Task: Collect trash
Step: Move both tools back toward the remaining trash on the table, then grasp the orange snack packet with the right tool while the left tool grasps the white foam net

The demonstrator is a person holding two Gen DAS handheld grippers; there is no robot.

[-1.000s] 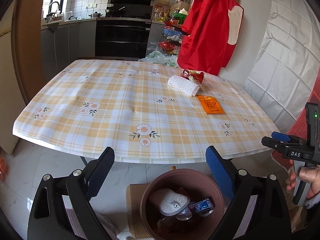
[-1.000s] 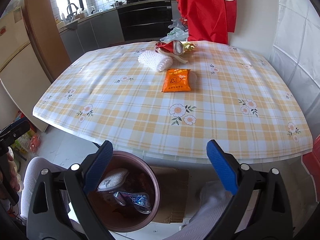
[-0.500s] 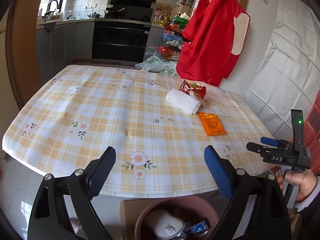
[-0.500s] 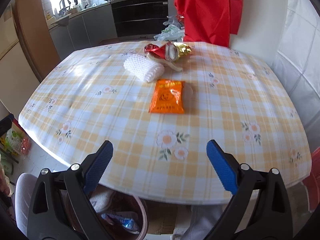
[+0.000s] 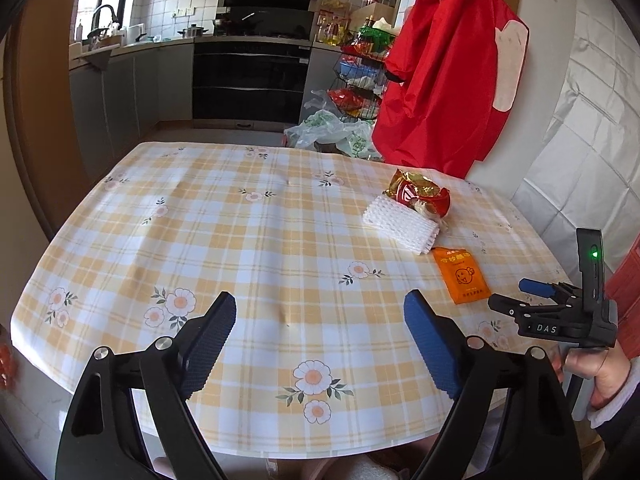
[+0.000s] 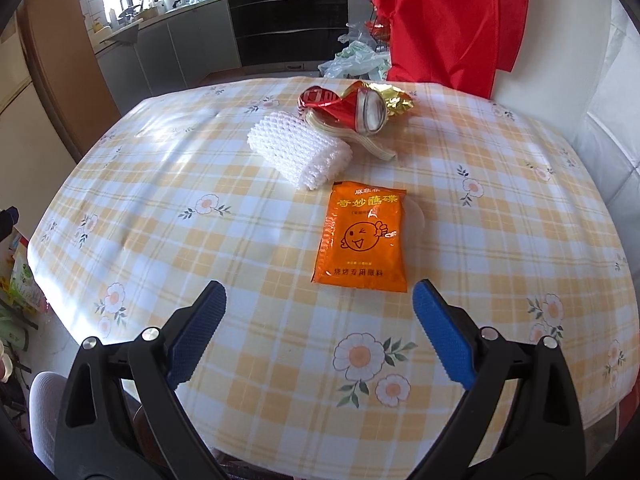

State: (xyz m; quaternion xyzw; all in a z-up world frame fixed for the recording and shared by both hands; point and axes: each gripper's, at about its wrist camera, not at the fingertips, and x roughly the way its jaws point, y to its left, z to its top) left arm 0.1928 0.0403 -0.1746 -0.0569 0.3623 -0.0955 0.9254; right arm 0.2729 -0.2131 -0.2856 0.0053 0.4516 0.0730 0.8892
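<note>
Hovering mid-frame over the yellow-checked floral bench (image 6: 240,240), the right gripper (image 6: 320,312) has fingers apart just below the flat orange foil sachet (image 6: 362,236), while the empty left gripper (image 5: 320,322) is narrowing its spread fingers.

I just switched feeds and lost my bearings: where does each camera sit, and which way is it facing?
Left wrist: on the left gripper, over the table's near edge, facing across it to the kitchen; its empty jaws are closing. The right gripper and a hand show at right.
Right wrist: on the right gripper, angled down at the orange packet; jaws open, empty.
Shared: the table, orange packet, white foam net, crushed red can, red coat.
</note>
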